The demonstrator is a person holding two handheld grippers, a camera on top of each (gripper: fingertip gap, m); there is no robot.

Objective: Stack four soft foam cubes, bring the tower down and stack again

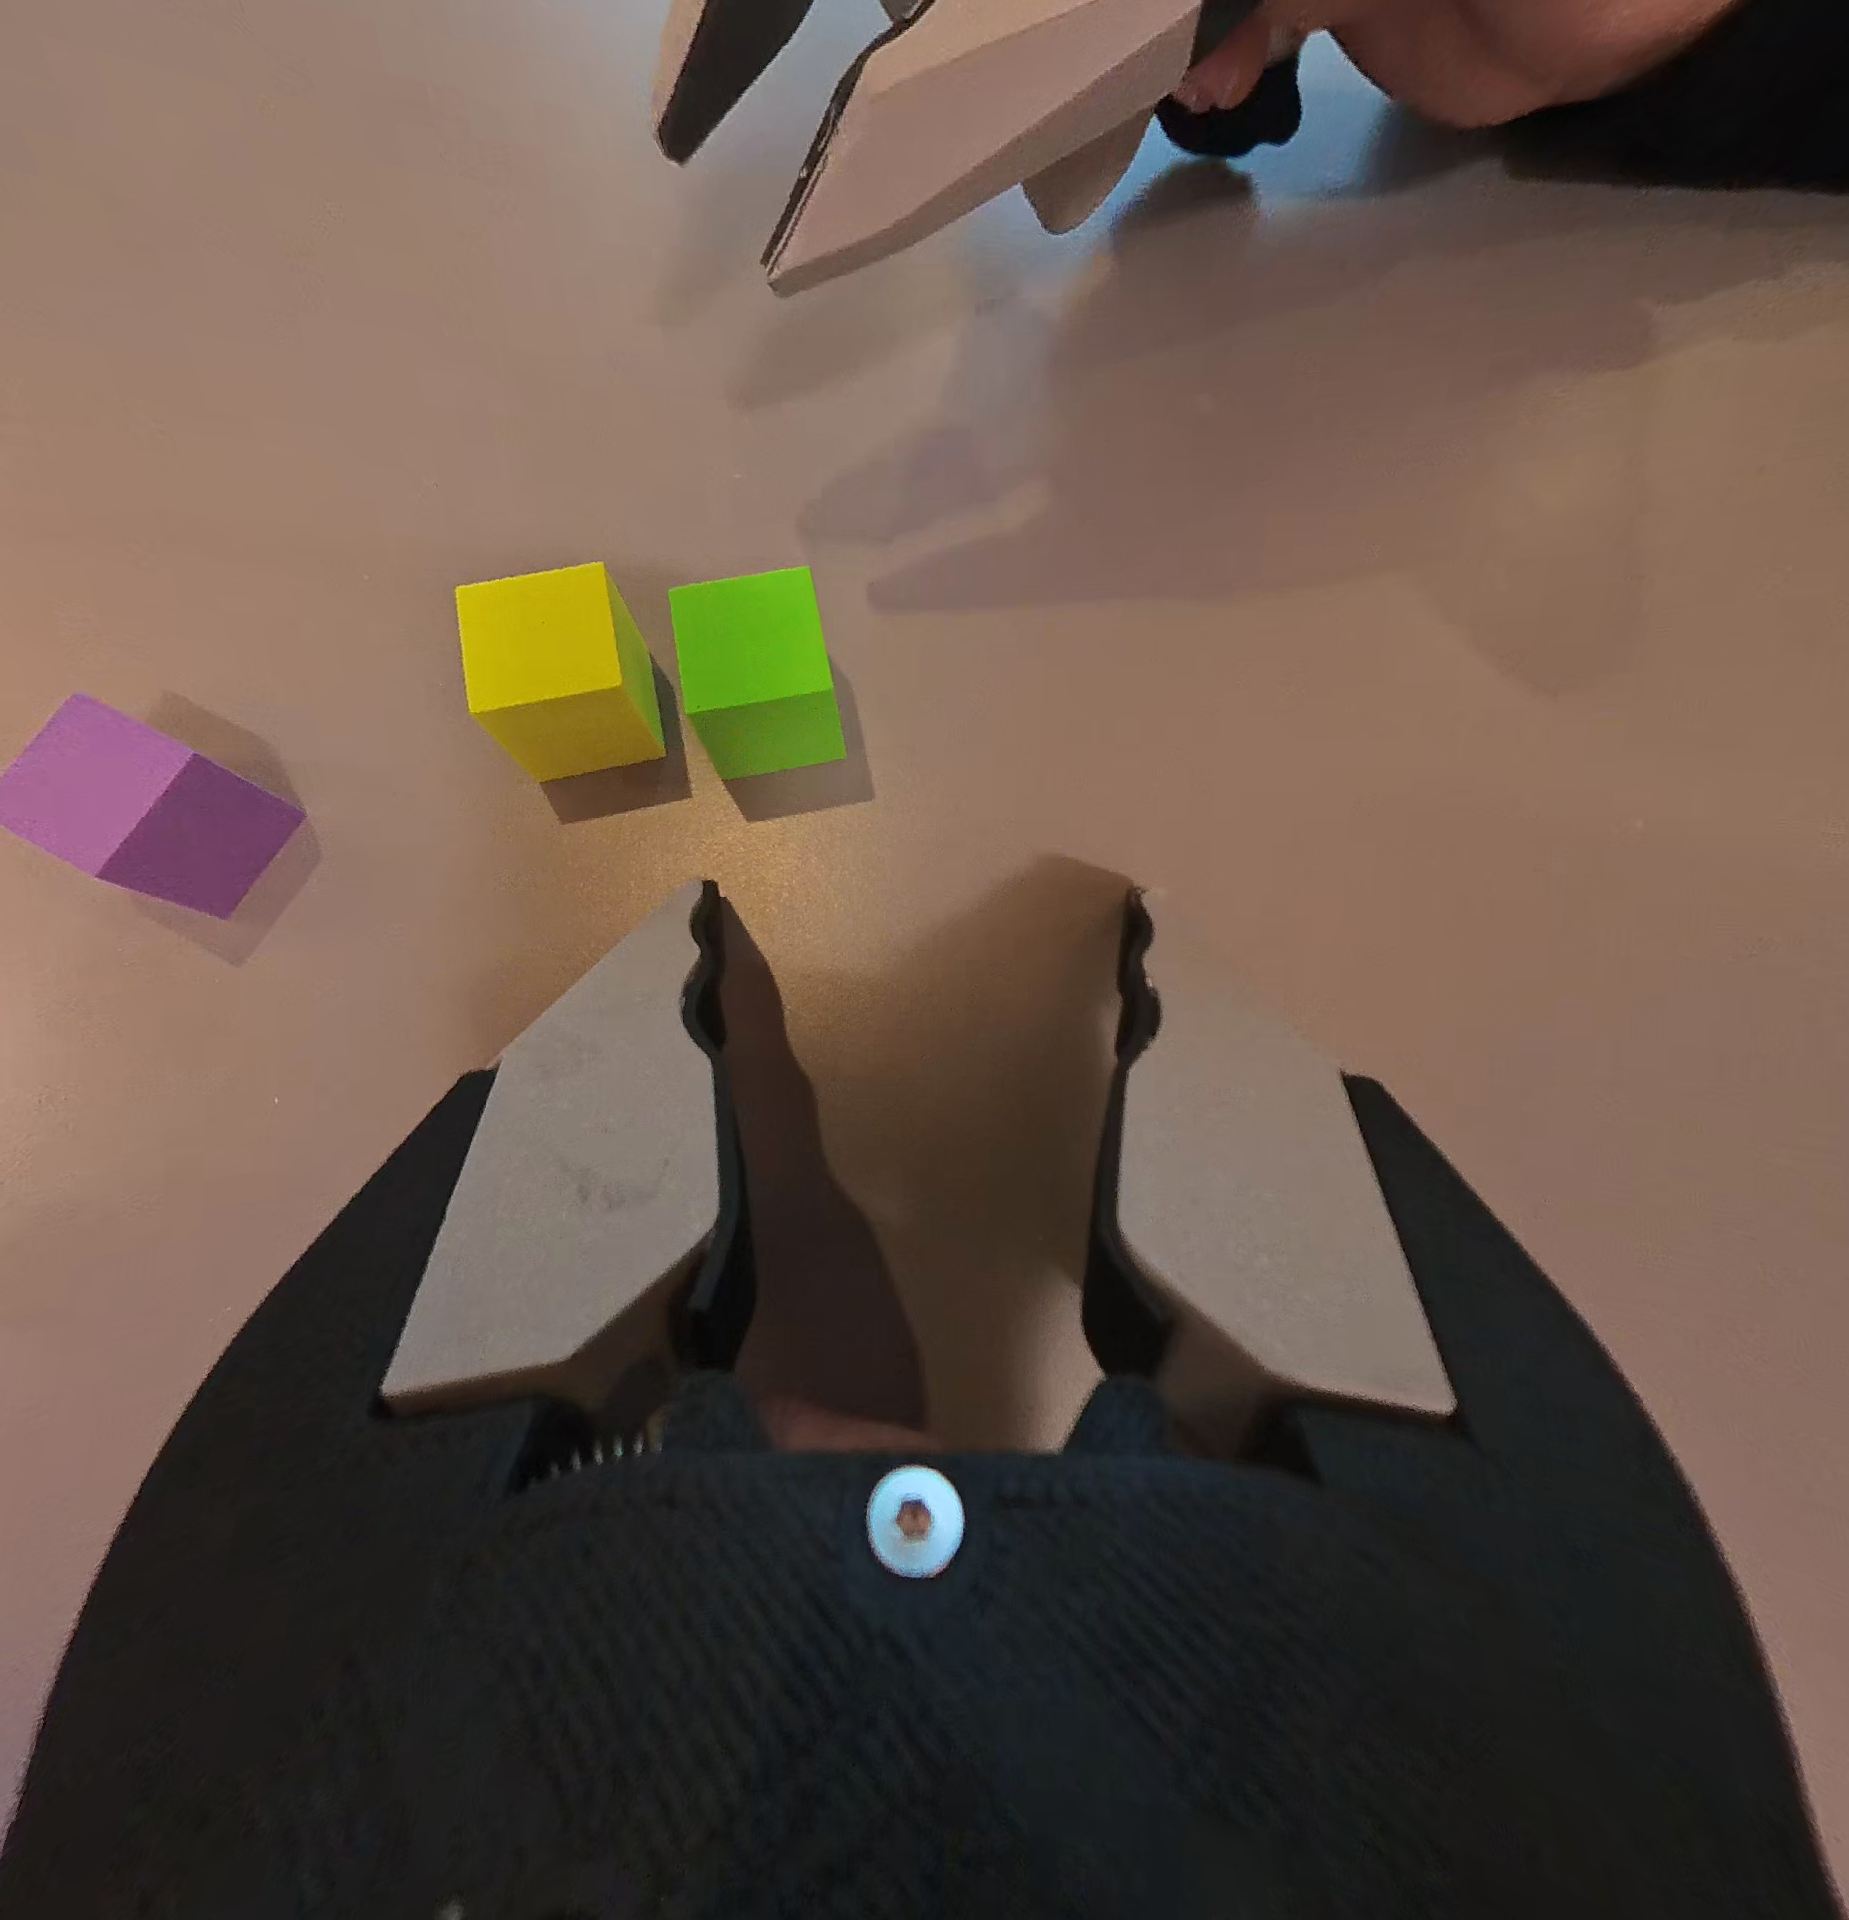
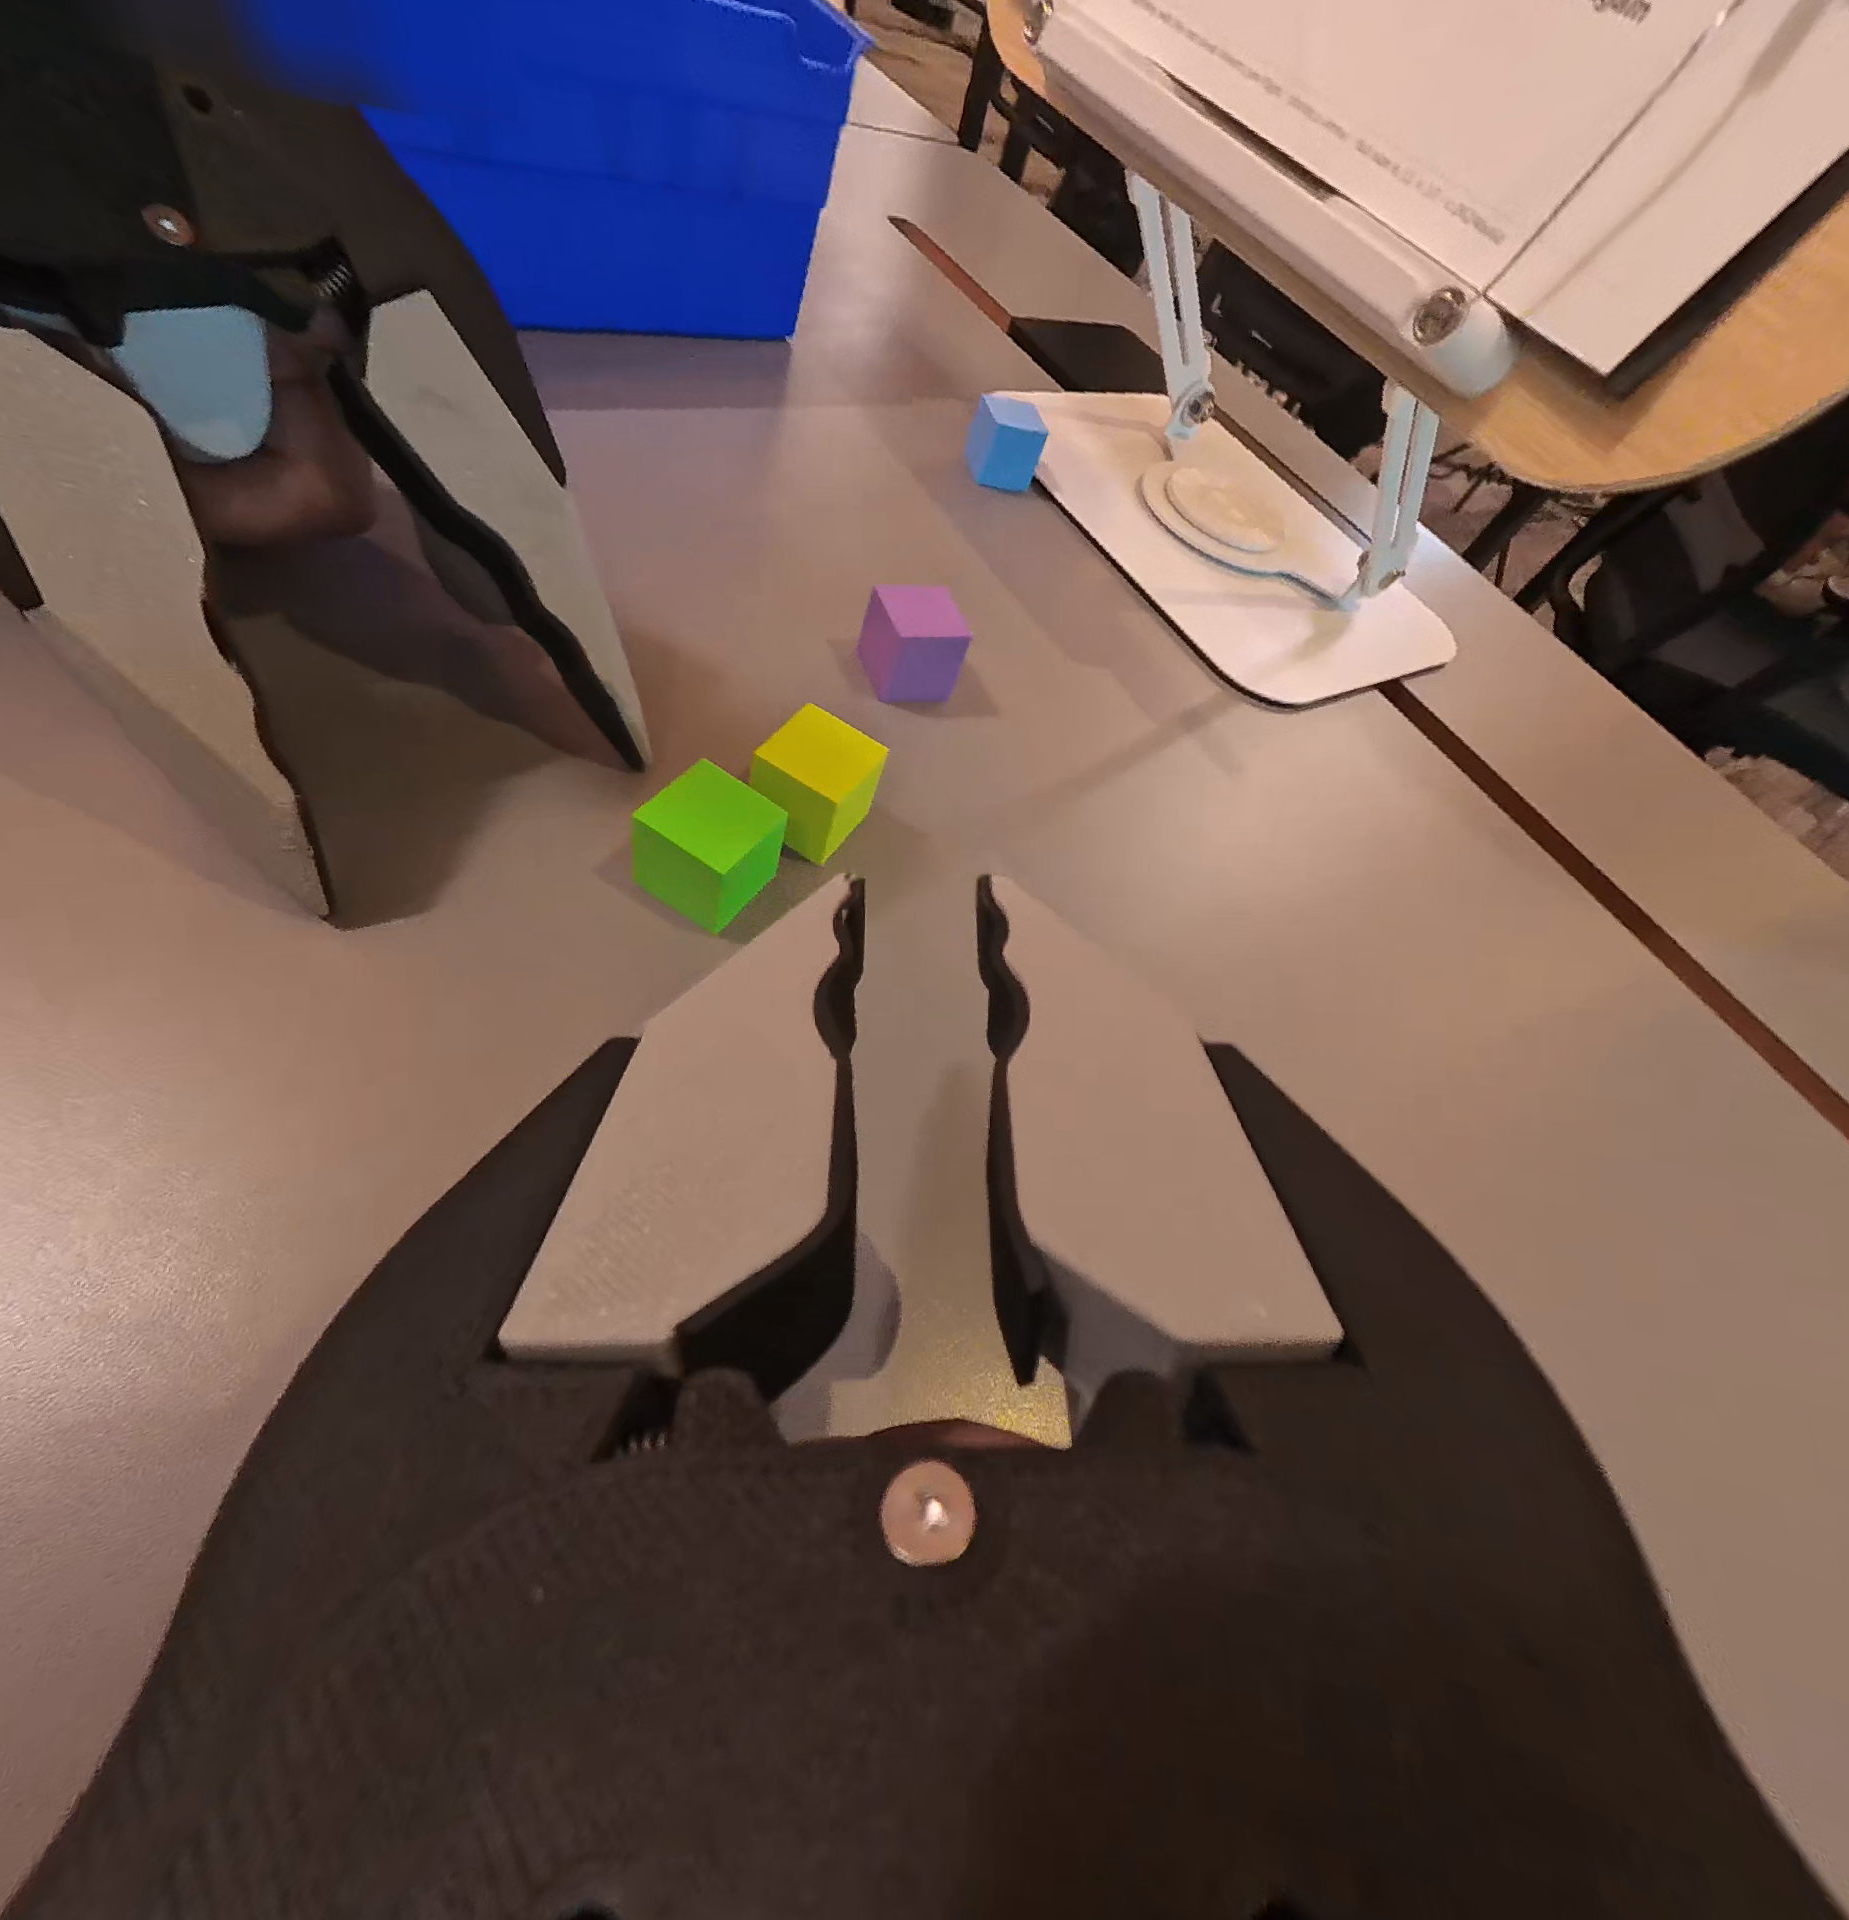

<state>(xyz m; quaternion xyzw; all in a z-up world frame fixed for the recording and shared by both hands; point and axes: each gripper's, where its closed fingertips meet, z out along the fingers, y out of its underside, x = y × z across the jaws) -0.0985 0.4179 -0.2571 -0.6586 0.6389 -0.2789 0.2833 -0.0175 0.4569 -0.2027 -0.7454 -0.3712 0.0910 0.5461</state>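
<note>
Foam cubes, four of them, lie loose on the table point(image 2: 1263, 935), none on another, so a stacking round looks about to start.

Largest in sight besides the table is the blue bin point(image 2: 629, 187) at 11 o'clock in the right wrist view, then the white stand point(image 2: 1242, 582) at 1 o'clock, with the blue cube point(image 2: 1006, 442) touching or just beside its base plate; which, I cannot tell.

The left gripper point(image 1: 920, 894) is spread wide with nothing between its fingers. The right gripper point(image 2: 920, 883) has its fingers closer together but parted, also empty.

From the left gripper the green cube point(image 1: 756, 670) sits at 11 o'clock, near the tips, and the yellow cube point(image 1: 556, 670) is just beside it, a thin gap between them, a little further round toward 10. The purple cube point(image 1: 141, 805) lies well off at 9 o'clock, turned corner-on.

From the right gripper the green cube point(image 2: 708, 842) is at 10 o'clock just off the left fingertip, yellow point(image 2: 819, 781) close to 12, purple point(image 2: 914, 642) beyond it at 12.

My judgement: green is nearest both tools, but the left is open wide enough to straddle it. The cubes have no long axis, so only squaring to flat faces matters.
</note>
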